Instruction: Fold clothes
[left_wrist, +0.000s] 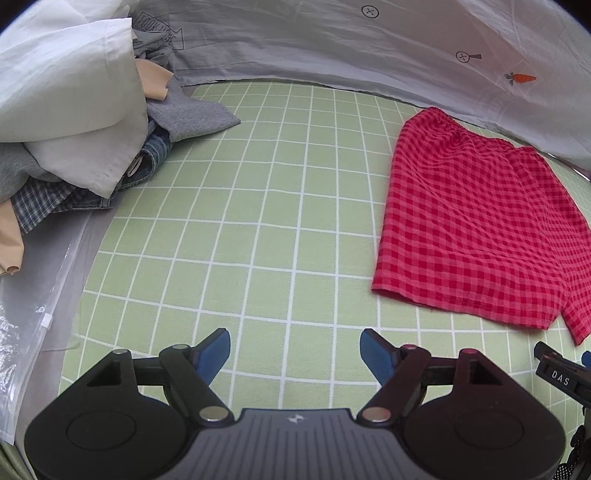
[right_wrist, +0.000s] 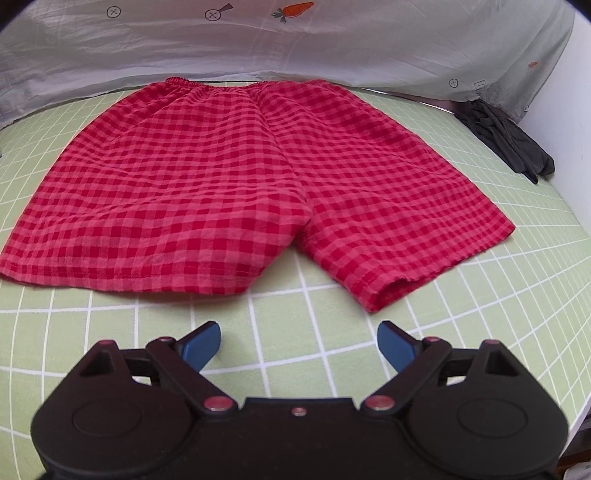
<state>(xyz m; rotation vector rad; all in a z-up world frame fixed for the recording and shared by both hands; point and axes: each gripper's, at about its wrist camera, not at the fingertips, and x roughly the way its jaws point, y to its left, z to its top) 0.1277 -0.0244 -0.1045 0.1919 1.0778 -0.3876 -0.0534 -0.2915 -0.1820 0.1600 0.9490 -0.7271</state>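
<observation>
Left wrist view: left gripper (left_wrist: 294, 350) at the bottom centre of the frame, blue fingers (left_wrist: 214, 352) spread wide, nothing between them, over bare green grid-patterned sheet (left_wrist: 258, 229).
Red gingham shorts, left wrist view: shorts (left_wrist: 480, 229) lie flat at the right of the frame, well apart from the left gripper.
Clothes pile: heap of garments (left_wrist: 74, 129) at the upper left of the frame; white cloth on top, grey, denim, plaid and beige pieces under it.
Clear plastic bag: bag (left_wrist: 33, 325) at the lower left edge, just below the pile.
Right wrist view: right gripper (right_wrist: 299, 341) at the bottom centre, blue fingers (right_wrist: 201, 343) spread wide, holding nothing.
Shorts position, right wrist view: shorts (right_wrist: 240, 184) spread flat across the middle of the frame, elastic waistband at the top, both leg hems toward the gripper, near it but apart.
Backdrop: pale grey carrot-print cloth (right_wrist: 332, 48) across the top of the frame.
Dark garment: grey crumpled item (right_wrist: 506, 140) at the upper right edge.
</observation>
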